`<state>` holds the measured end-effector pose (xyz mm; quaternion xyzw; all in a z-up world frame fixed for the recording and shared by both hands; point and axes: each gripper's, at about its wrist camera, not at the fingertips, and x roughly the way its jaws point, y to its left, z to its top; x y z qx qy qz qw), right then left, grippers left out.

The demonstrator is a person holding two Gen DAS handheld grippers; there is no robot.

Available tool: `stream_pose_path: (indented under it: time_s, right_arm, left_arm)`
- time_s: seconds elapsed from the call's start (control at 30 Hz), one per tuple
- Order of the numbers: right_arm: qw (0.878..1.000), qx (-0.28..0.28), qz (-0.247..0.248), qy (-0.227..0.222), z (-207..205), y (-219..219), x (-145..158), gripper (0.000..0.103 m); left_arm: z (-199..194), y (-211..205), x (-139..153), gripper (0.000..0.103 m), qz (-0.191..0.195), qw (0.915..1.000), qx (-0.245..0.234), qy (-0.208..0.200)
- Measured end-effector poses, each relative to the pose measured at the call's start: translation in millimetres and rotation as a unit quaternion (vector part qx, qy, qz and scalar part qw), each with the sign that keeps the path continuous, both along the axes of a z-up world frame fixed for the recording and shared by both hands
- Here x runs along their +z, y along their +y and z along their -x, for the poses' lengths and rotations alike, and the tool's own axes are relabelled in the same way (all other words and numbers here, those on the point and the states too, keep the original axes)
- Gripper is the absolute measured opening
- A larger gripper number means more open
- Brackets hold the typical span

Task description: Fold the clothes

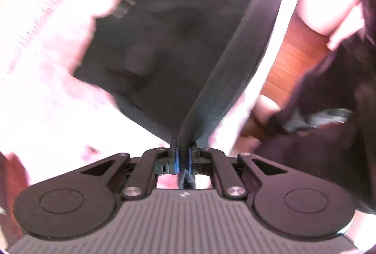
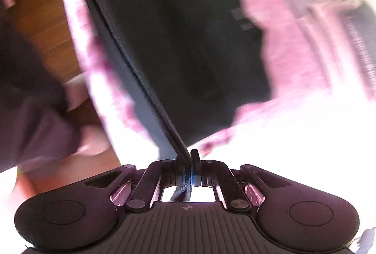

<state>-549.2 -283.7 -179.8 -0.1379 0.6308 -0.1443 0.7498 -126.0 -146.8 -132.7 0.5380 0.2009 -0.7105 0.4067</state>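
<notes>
A dark garment (image 1: 164,49) hangs below my left gripper (image 1: 184,153), which is shut on its thick hem; the taut edge (image 1: 246,42) runs up to the right. In the right wrist view the same dark garment (image 2: 188,42) hangs from my right gripper (image 2: 188,160), shut on the hem, whose edge (image 2: 122,47) stretches up to the left. Its lower part still rests on a pink-white bed cover (image 2: 293,54). Both views are blurred by motion.
The bright pink-white bed cover (image 1: 47,42) fills most of the ground under the garment. Wooden floor (image 1: 293,52) shows beside the bed, also as wooden floor (image 2: 44,19) in the right view. A person's dark clothing (image 1: 329,125) and leg (image 2: 80,141) stand close by.
</notes>
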Motion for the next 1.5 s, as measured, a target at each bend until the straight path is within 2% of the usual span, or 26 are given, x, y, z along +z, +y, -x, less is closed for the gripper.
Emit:
stream_pose_path:
  time_s: [0.1,0.2,0.37,0.5,0.73,0.93,1.07,1.13,1.2,1.3,1.5]
  right_arm:
    - [0.999,0.010,0.029,-0.011,-28.4,-49.2,9.2,0.002]
    - [0.999,0.013,0.030,-0.010,-52.4,-102.0,6.4,0.002]
    - [1.000,0.010,-0.012,-0.003,-79.2,-192.7,-14.1,0.002]
    - [0.998,0.007,-0.060,-0.003,-92.1,-247.4,-42.4,0.002]
    - [0.991,-0.025,-0.134,-0.002,-106.5,-313.2,-75.5,0.002]
    - [0.985,-0.066,-0.161,-0.004,-113.1,-346.8,-98.5,0.002]
    - [0.979,-0.102,-0.174,-0.005,-112.3,-357.2,-105.9,0.002]
    - [0.978,-0.112,-0.177,-0.002,-112.8,-360.1,-110.3,0.002]
    - [0.973,-0.135,-0.185,-0.008,-113.6,-364.5,-114.9,0.003]
    - [0.962,-0.183,-0.202,-0.024,-114.0,-370.7,-119.2,0.003]
    - [0.954,-0.217,-0.206,-0.035,-113.1,-372.3,-120.1,0.003]
  left_arm:
    - [-21.0,-60.6,7.9,0.005,0.021,0.9997,-0.003,-0.013]
    - [-38.1,-118.1,5.4,0.006,0.023,0.9996,0.000,-0.016]
    - [-65.5,-201.5,-20.7,0.006,-0.017,0.9986,0.050,-0.006]
    - [-81.6,-246.5,-45.2,0.006,-0.051,0.9954,0.081,0.000]
    - [-89.0,-281.2,-74.0,0.006,-0.077,0.9930,0.089,-0.010]
    - [-101.5,-308.9,-106.2,0.007,-0.095,0.9915,0.089,0.004]
    - [-112.9,-326.3,-120.1,0.007,-0.102,0.9903,0.092,0.023]
    - [-116.3,-331.5,-125.6,0.011,-0.100,0.9906,0.090,0.021]
    - [-122.9,-334.5,-130.6,0.022,-0.086,0.9899,0.112,0.009]
    - [-135.6,-333.5,-133.9,0.023,-0.079,0.9860,0.143,0.033]
    - [-145.8,-329.9,-137.3,0.023,-0.079,0.9808,0.163,0.071]
